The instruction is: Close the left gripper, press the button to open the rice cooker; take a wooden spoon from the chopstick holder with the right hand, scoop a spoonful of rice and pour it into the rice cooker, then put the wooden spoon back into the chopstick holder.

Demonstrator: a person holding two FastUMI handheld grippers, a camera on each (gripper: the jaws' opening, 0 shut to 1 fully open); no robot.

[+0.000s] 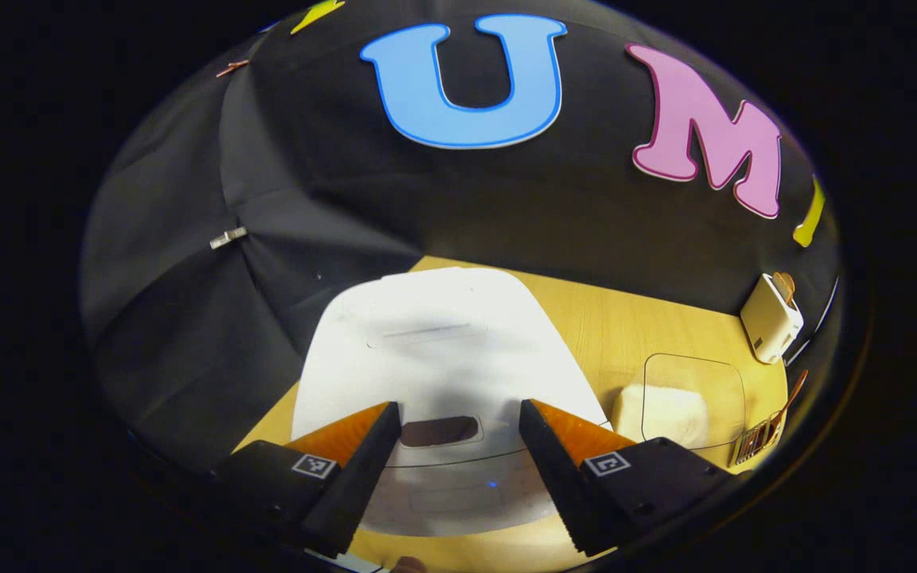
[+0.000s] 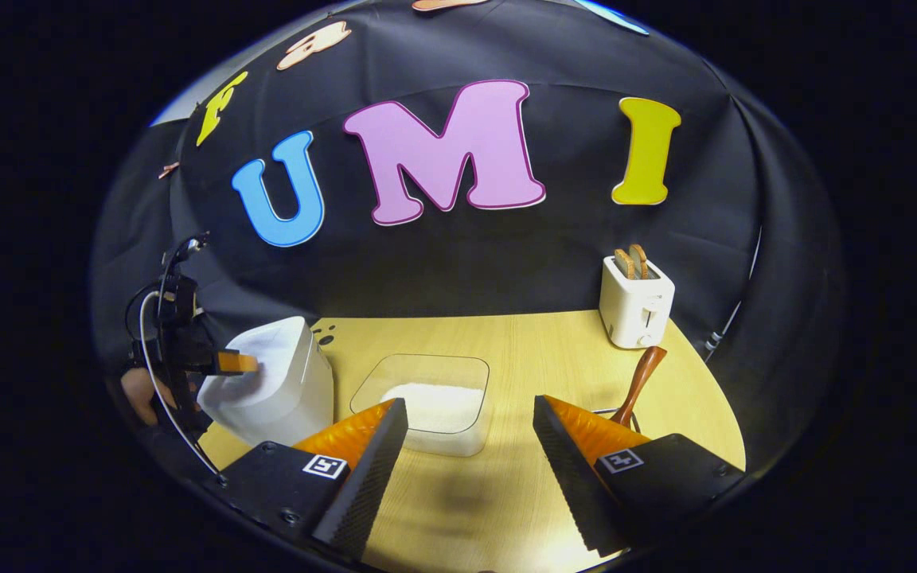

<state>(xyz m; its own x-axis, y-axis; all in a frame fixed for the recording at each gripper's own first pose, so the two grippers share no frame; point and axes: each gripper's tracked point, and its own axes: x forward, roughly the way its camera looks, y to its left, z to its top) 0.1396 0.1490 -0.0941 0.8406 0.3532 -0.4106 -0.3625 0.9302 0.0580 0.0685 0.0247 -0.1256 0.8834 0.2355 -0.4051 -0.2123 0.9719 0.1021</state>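
Lid down, the white rounded rice cooker (image 1: 435, 350) sits at the wooden table's (image 2: 506, 509) left edge, the left gripper (image 1: 458, 446) spread above its button. The right gripper (image 2: 470, 469) hangs spread near the front edge, beside the brown wooden spoon (image 2: 638, 383) standing handle-up, ready for grasping.

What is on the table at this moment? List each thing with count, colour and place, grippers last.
rice cooker: one, white, lid down, table's left side
rice container: one, clear, white rice inside, table centre
toaster: one, white, two brown slices in its slots, back right by the wall
wooden spoon: one, brown, handle up, front right
chopstick holder: one, wire, holding the spoon
table: one, light wood
left gripper: open, over the cooker's front
right gripper: open, empty, above the table
hand: one, holding the left gripper
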